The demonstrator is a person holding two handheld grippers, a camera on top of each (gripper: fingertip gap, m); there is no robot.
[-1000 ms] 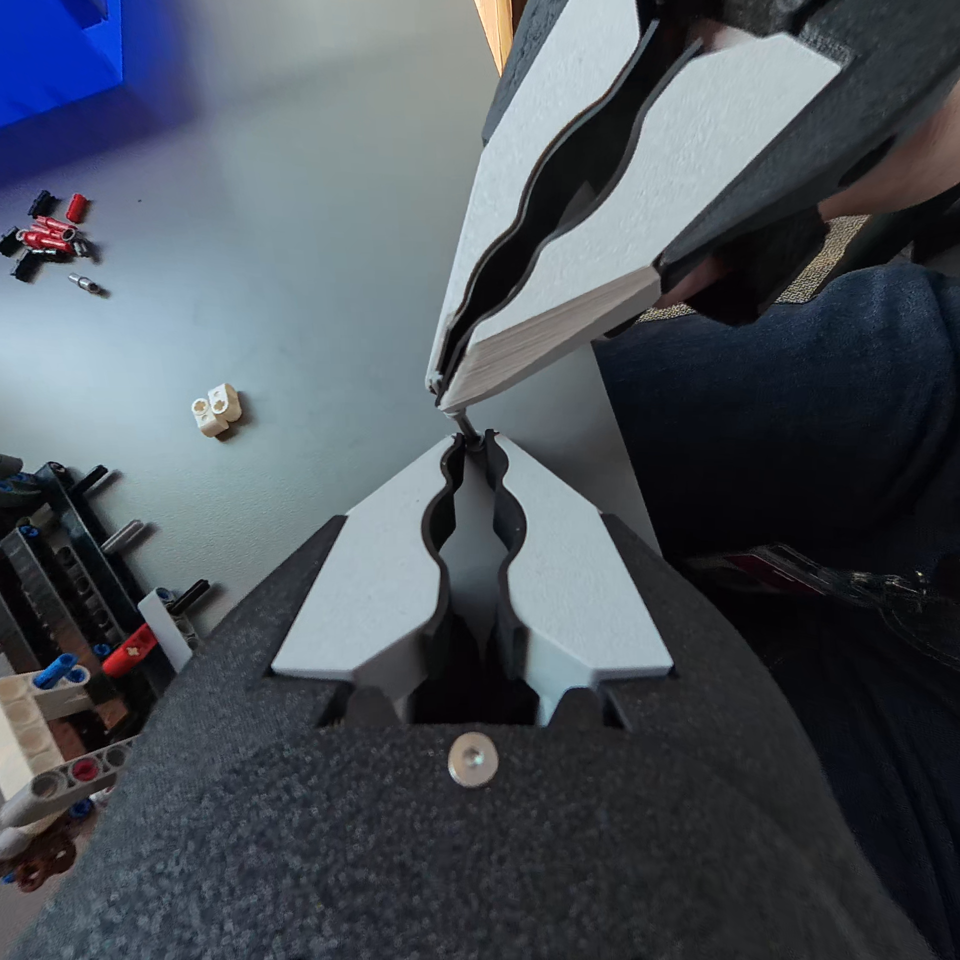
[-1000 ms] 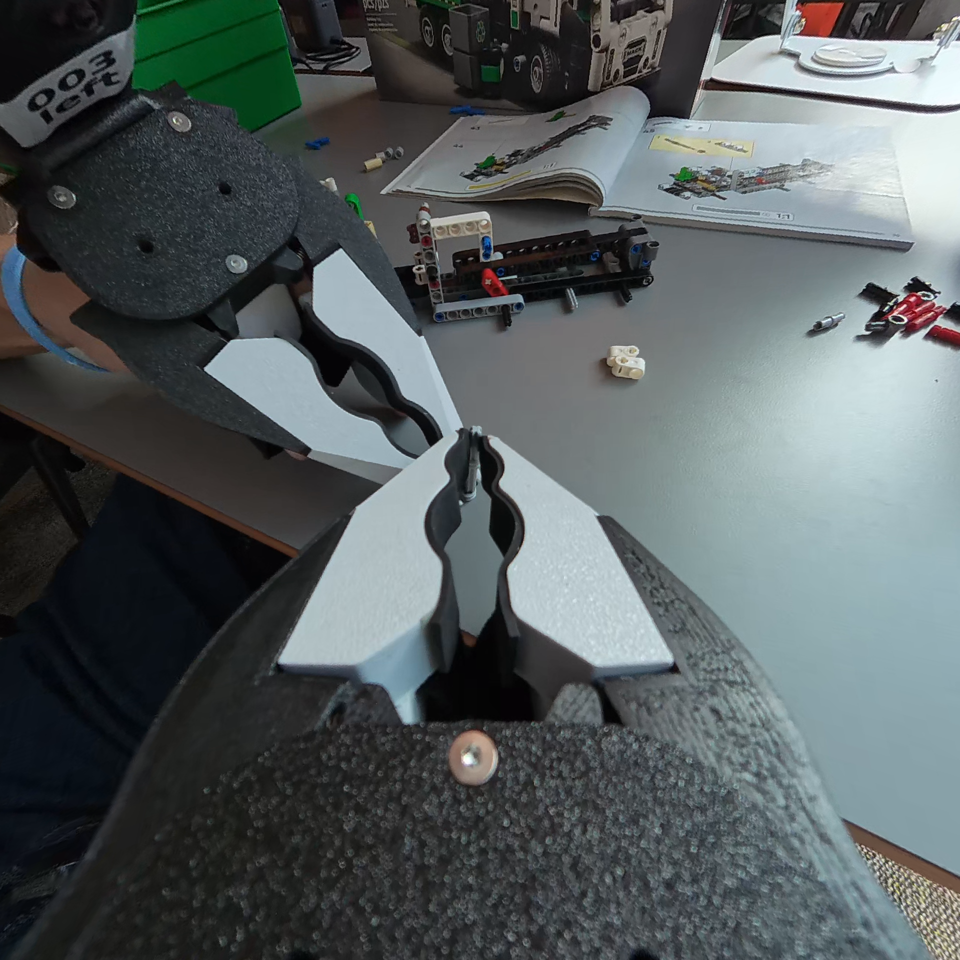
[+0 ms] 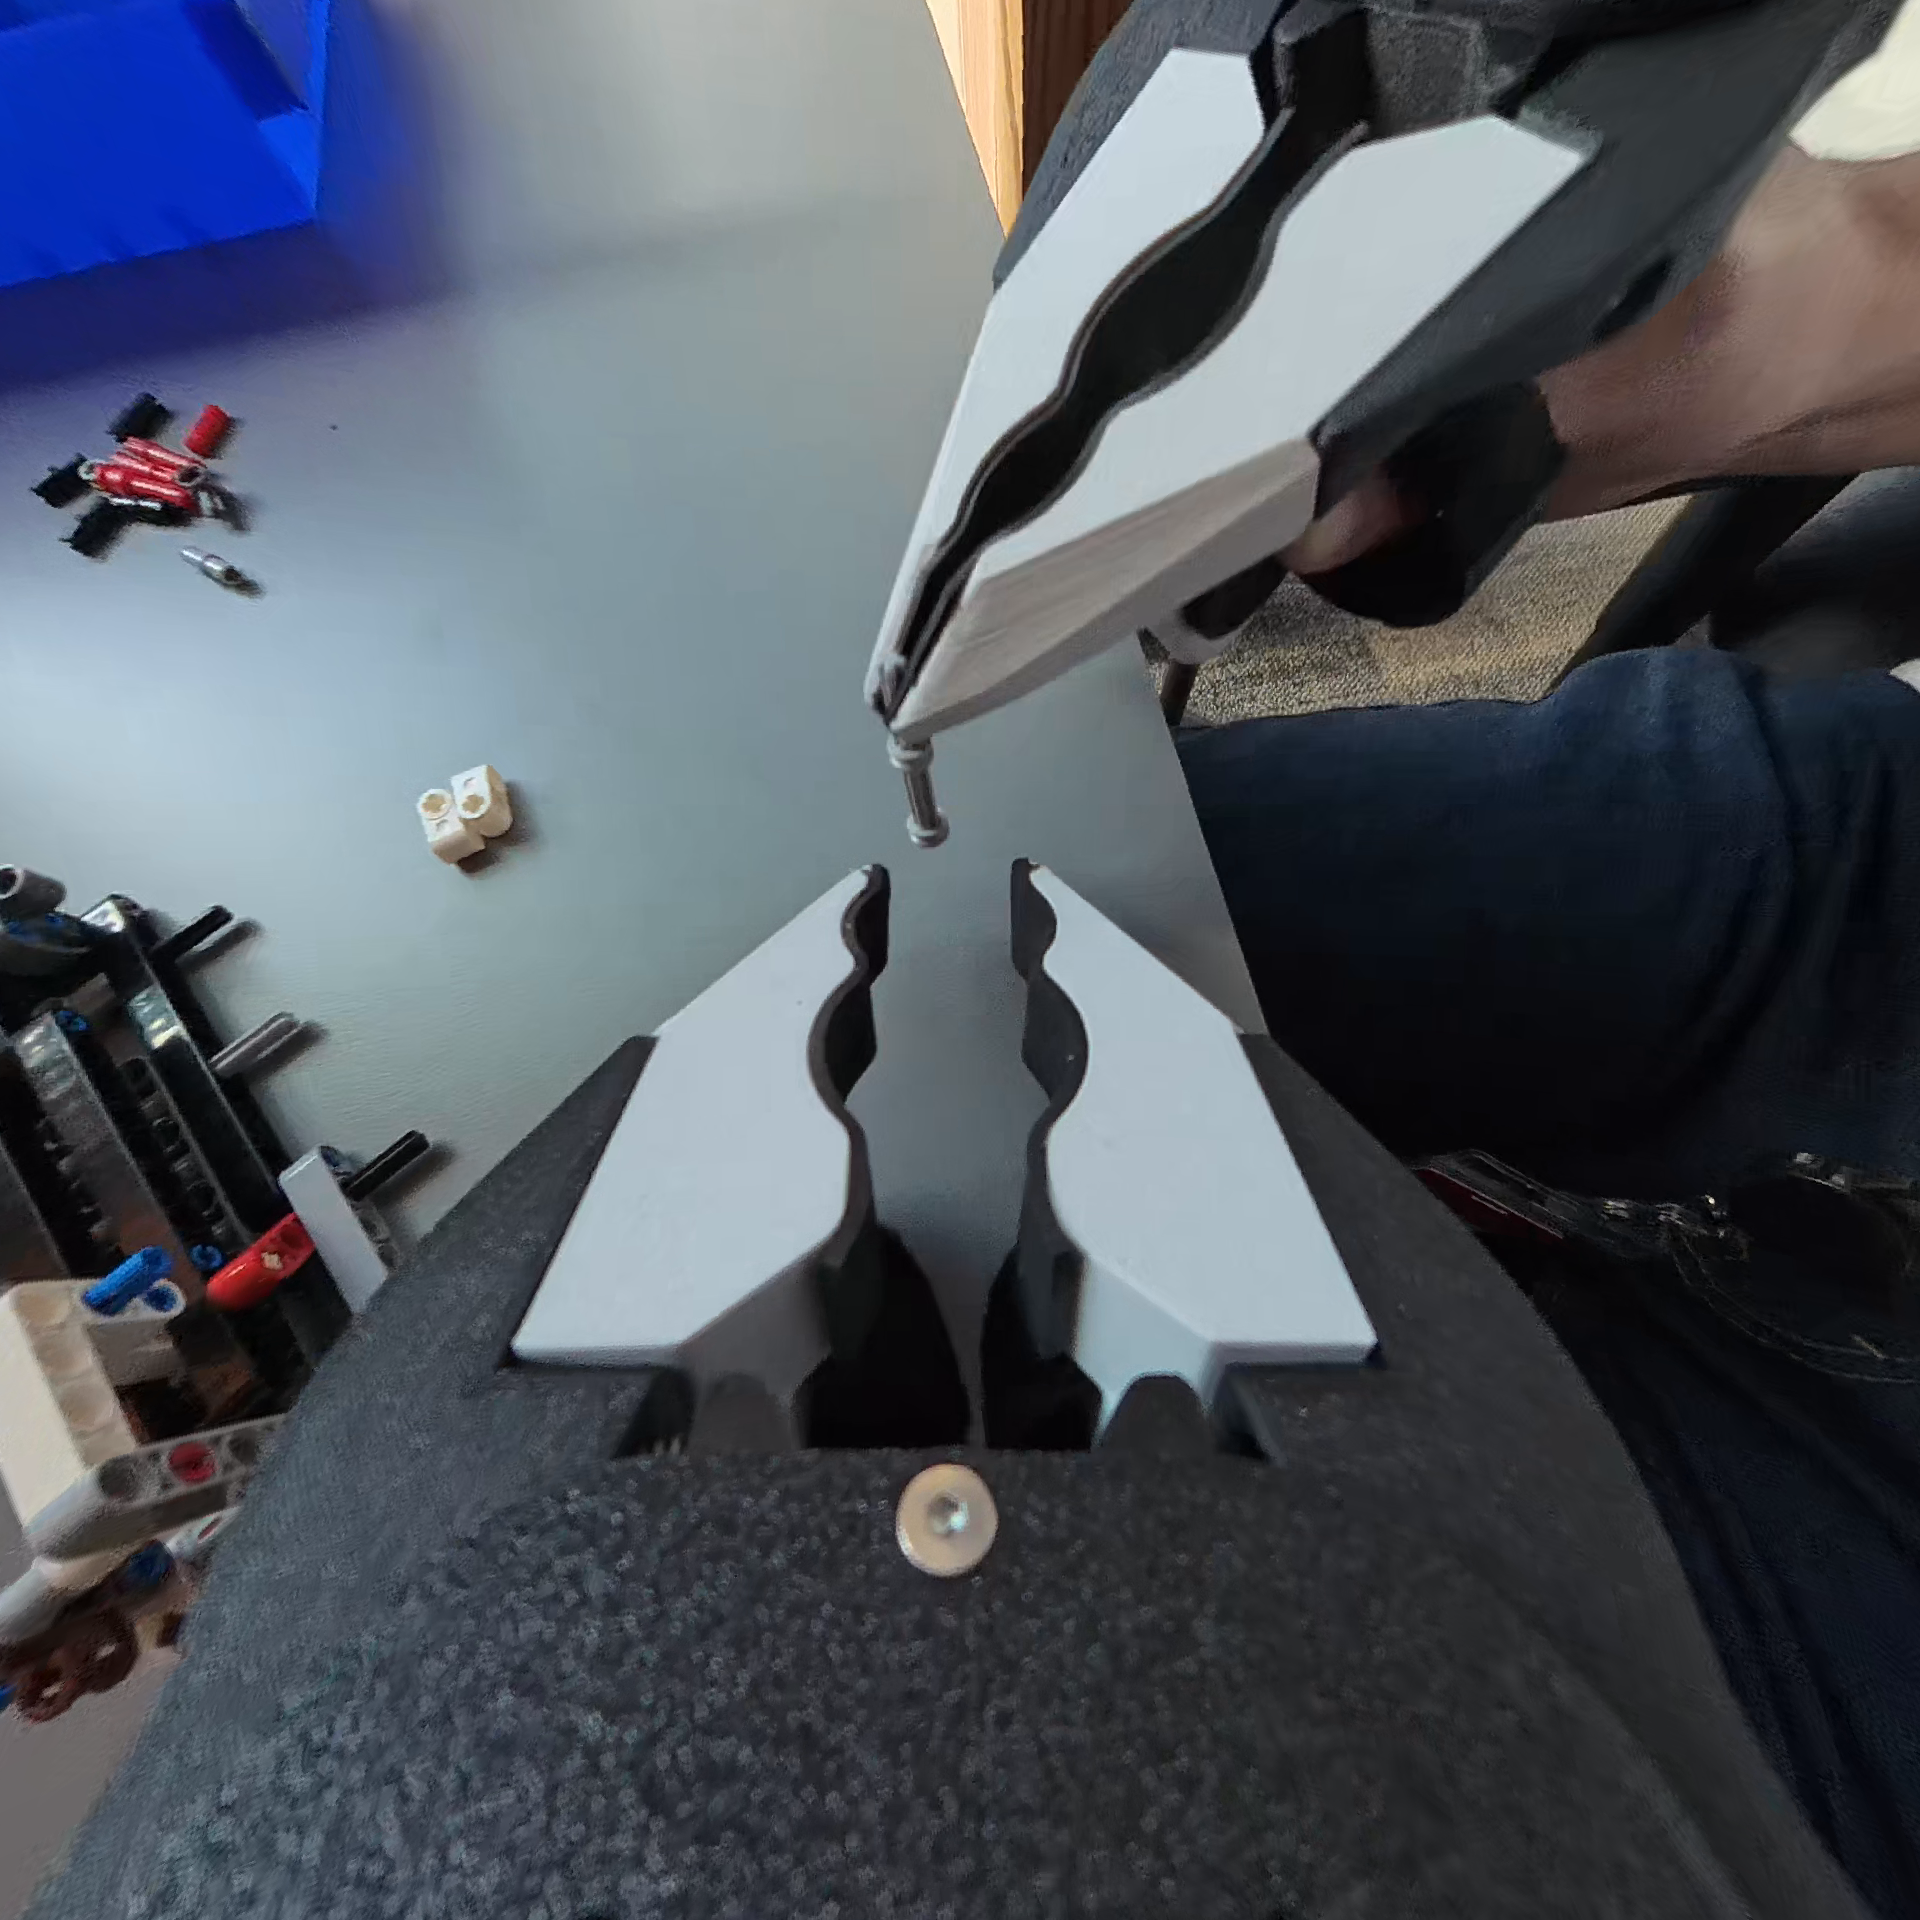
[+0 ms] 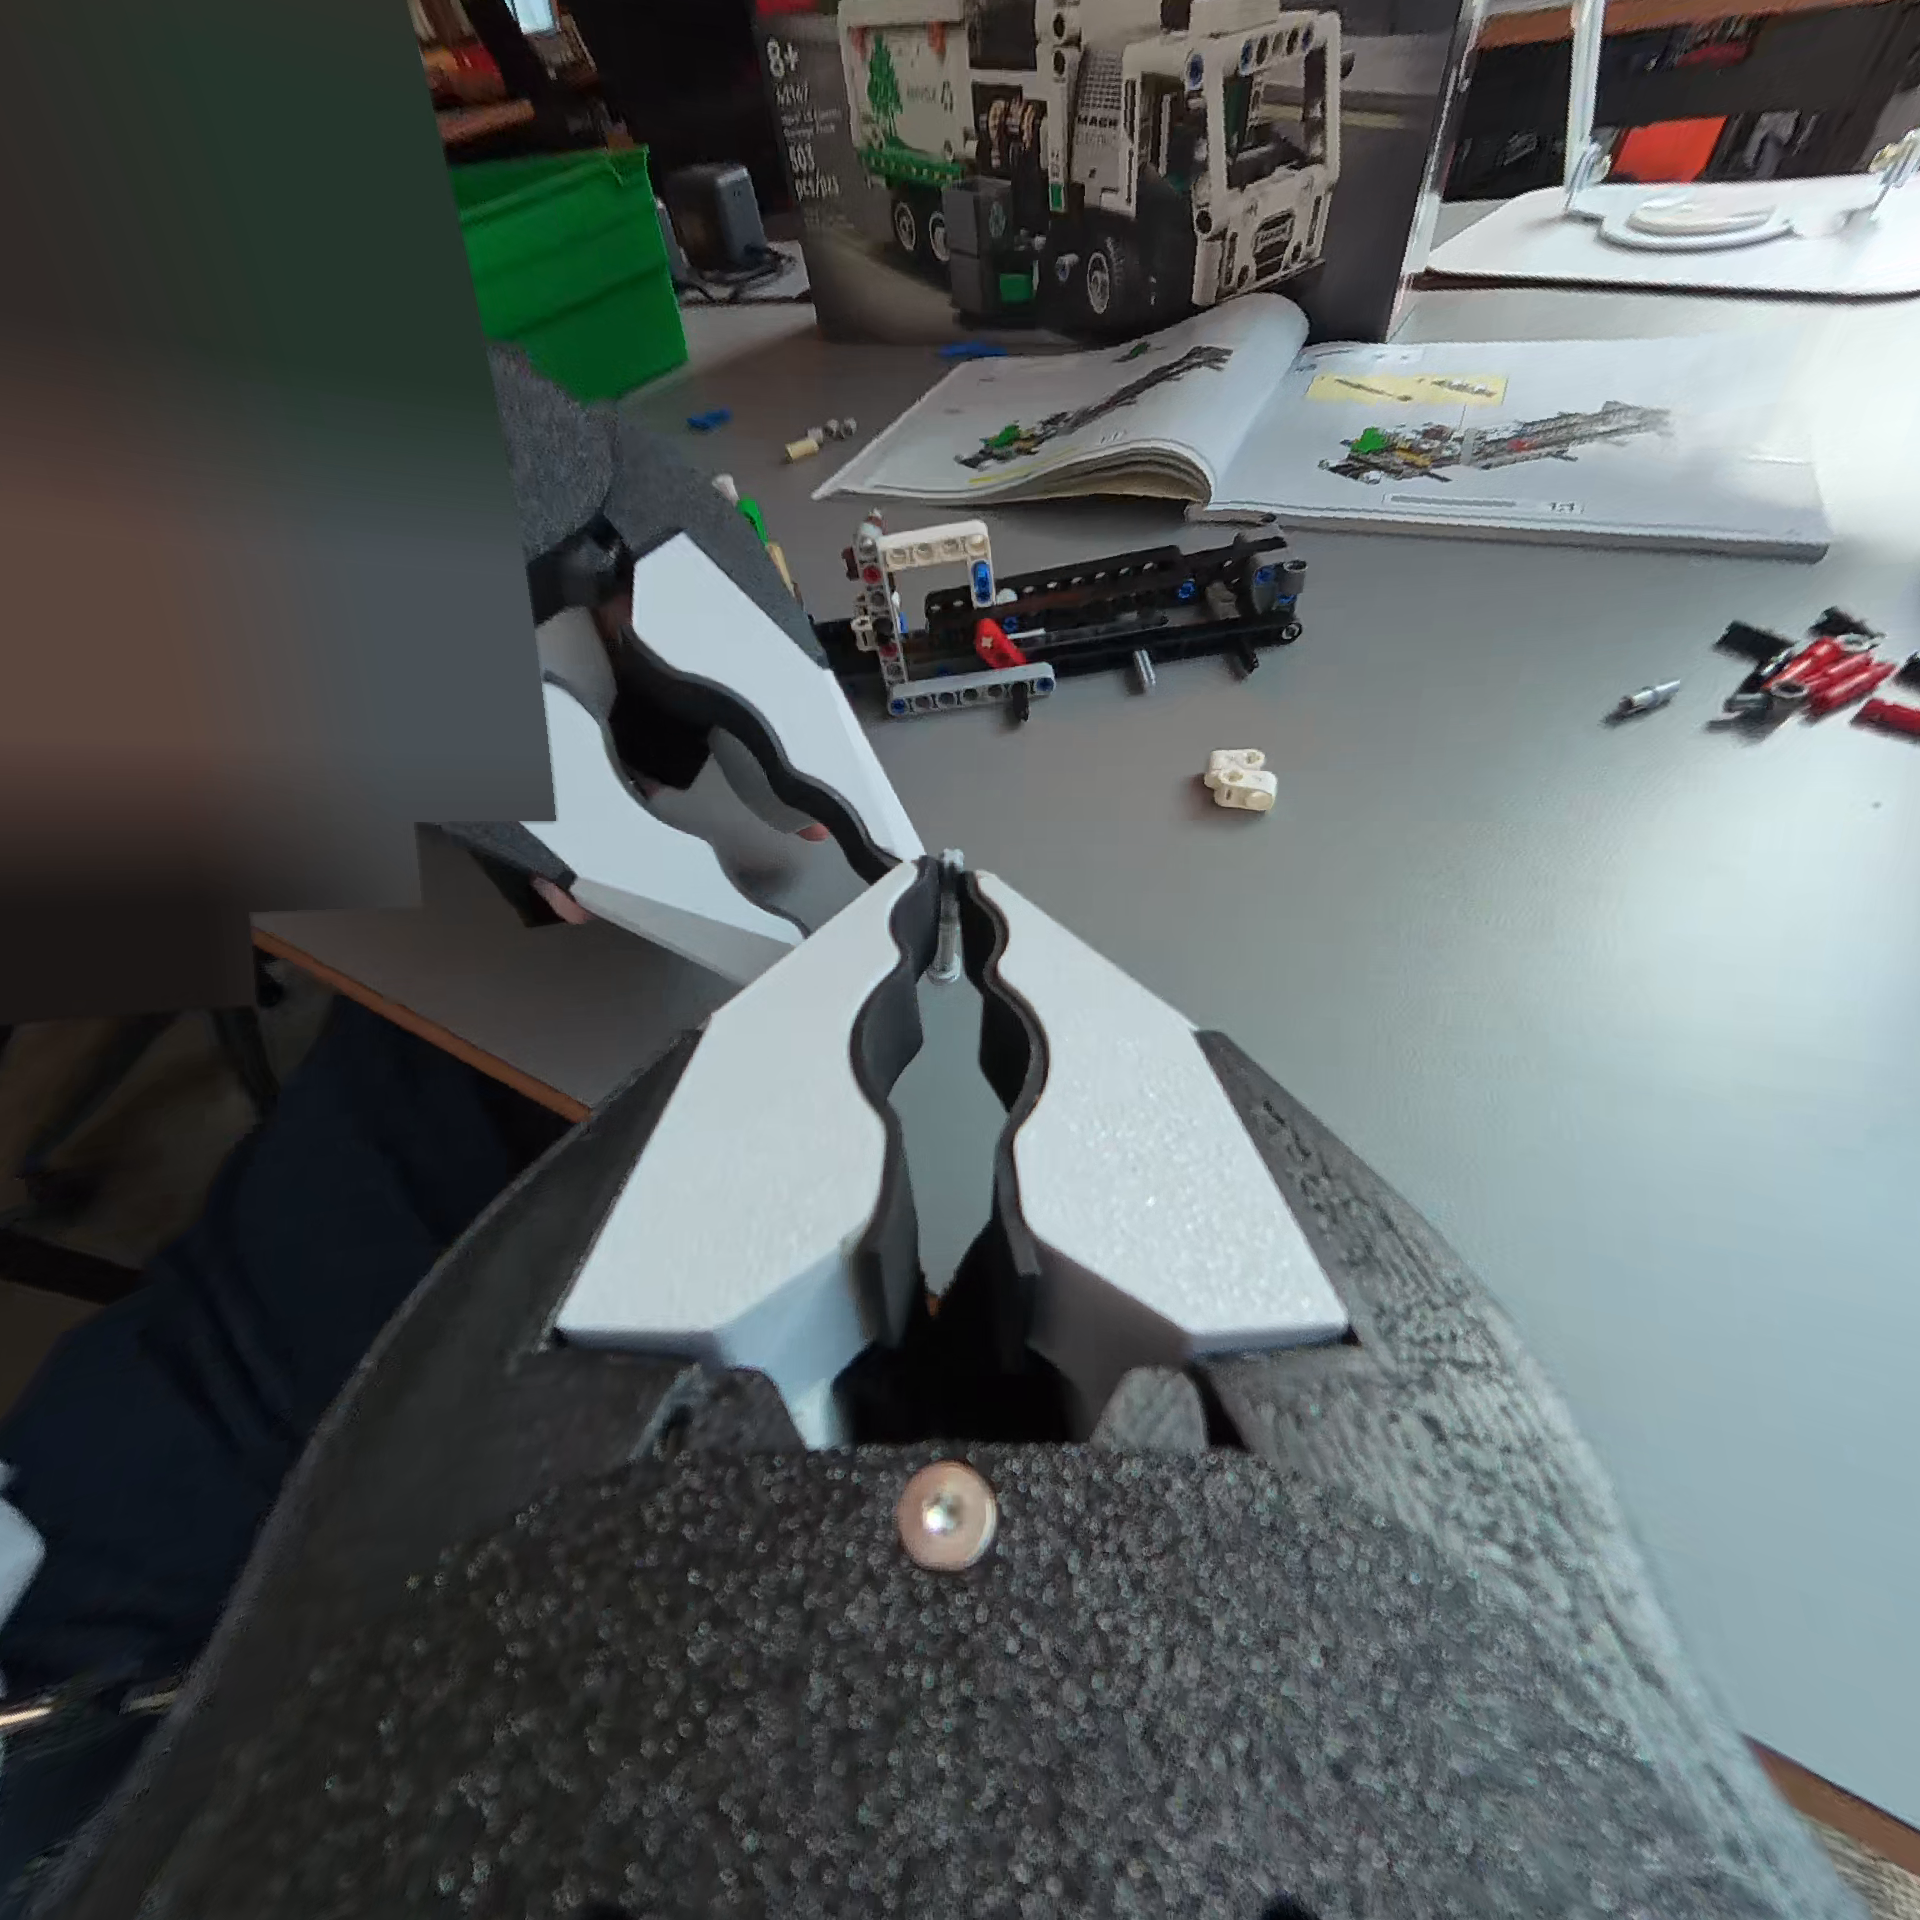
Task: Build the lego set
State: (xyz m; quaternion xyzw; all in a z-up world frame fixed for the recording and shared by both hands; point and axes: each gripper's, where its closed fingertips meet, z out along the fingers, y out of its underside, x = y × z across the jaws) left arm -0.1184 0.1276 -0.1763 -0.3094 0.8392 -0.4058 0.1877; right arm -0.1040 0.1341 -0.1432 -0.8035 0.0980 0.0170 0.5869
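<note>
Above the table (image 3: 623, 623), right claw (image 3: 896, 717) pinches a grey pin (image 3: 920, 795).

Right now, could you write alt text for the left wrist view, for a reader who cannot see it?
The open left gripper points at the right gripper, which pinches a small grey pin just above it. Behind lies a grey table with a white connector, red and black pieces and a partly built frame.

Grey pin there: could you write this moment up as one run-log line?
right hand-held gripper: shut on grey pin | left hand-held gripper: open, empty, just below pin | chassis: on table
</note>
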